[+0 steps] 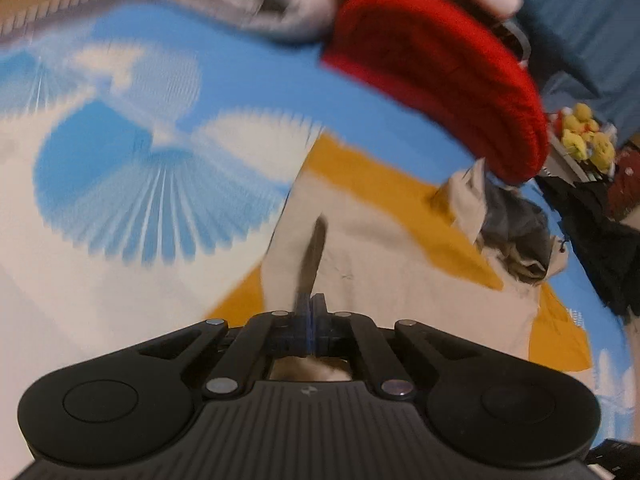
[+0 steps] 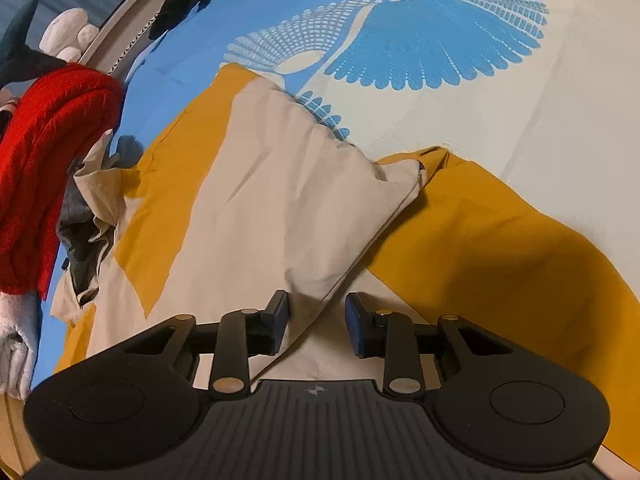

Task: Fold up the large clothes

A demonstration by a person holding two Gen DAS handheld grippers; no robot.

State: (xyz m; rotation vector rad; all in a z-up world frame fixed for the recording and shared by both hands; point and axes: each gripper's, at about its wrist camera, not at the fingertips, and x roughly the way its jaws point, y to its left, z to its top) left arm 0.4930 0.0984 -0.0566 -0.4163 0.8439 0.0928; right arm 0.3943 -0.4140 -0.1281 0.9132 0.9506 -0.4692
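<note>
A large beige-and-mustard garment (image 1: pixel 380 248) lies spread on a bed sheet printed with blue and white birds (image 1: pixel 120 160). My left gripper (image 1: pixel 311 308) is shut low over its beige panel, and a dark crease of that fabric runs up into the closed fingertips. In the right wrist view the garment (image 2: pixel 260 184) shows a folded beige flap over mustard cloth. My right gripper (image 2: pixel 316 320) stands open, with the flap's folded edge passing between its fingers, clear of both pads.
A folded red knit (image 1: pixel 440 80) rests on pale folded clothes beside the garment, red knit (image 2: pixel 48 152) at left in the right view. Crumpled grey cloth (image 1: pixel 516 232) lies by the collar. Black clothing (image 1: pixel 592 232) and yellow plush toys (image 1: pixel 584 136) line the bed's edge.
</note>
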